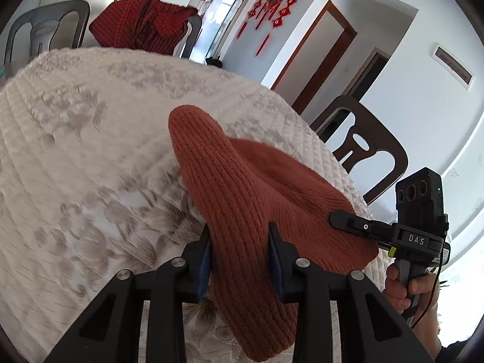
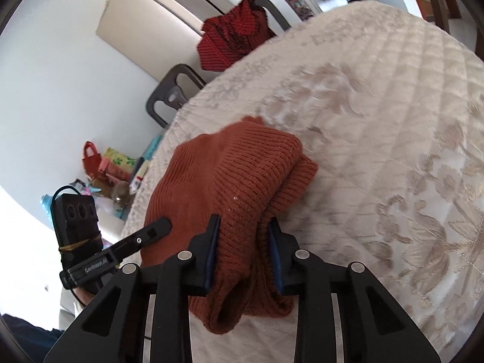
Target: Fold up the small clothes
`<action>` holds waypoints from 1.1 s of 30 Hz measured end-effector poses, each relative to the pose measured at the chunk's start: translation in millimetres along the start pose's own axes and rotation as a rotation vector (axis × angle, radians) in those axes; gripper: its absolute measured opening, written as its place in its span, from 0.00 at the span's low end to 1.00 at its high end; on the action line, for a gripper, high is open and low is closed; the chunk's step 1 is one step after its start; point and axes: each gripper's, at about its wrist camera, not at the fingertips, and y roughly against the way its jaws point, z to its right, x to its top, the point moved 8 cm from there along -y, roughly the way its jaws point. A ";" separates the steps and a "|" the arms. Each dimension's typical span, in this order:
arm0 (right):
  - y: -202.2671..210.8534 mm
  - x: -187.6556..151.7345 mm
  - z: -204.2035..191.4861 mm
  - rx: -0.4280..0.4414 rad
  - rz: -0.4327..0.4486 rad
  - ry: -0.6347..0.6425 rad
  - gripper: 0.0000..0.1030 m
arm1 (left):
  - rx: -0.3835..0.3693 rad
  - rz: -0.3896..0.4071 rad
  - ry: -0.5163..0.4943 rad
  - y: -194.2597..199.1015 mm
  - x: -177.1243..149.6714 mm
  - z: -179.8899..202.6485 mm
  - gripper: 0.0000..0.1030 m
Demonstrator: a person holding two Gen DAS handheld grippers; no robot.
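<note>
A rust-orange ribbed knit garment (image 1: 242,187) lies bunched on the cream quilted table cover (image 1: 75,151). My left gripper (image 1: 240,236) is shut on one end of it, the cloth pinched between the blue pads and lifted. My right gripper (image 2: 243,230) is shut on the other end of the same garment (image 2: 239,169), with folded layers hanging below the jaws. The right gripper also shows in the left wrist view (image 1: 348,219), touching the garment's right side. The left gripper shows in the right wrist view (image 2: 157,227) at the garment's left side.
A dark red knit garment (image 1: 142,21) hangs over a grey chair at the table's far side; it also shows in the right wrist view (image 2: 236,36). A brown chair (image 1: 363,145) stands at the right edge. Bags and clutter (image 2: 106,166) sit on the floor.
</note>
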 end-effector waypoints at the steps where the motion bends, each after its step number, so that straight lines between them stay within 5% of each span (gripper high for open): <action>1: -1.0 2.5 -6.2 0.012 0.006 0.006 0.28 | 0.005 0.013 -0.007 5.9 4.1 -2.3 0.33; 17: -130.0 64.3 -119.3 0.184 -0.006 0.131 0.28 | 0.179 0.155 0.008 65.8 94.2 -136.7 0.33; 26: -197.1 59.5 -105.2 0.142 -0.101 0.109 0.34 | 0.228 0.090 0.106 35.6 70.0 -206.9 0.40; 33: -166.3 57.8 -105.6 0.049 -0.063 0.184 0.37 | 0.281 0.179 0.108 72.0 62.7 -189.5 0.39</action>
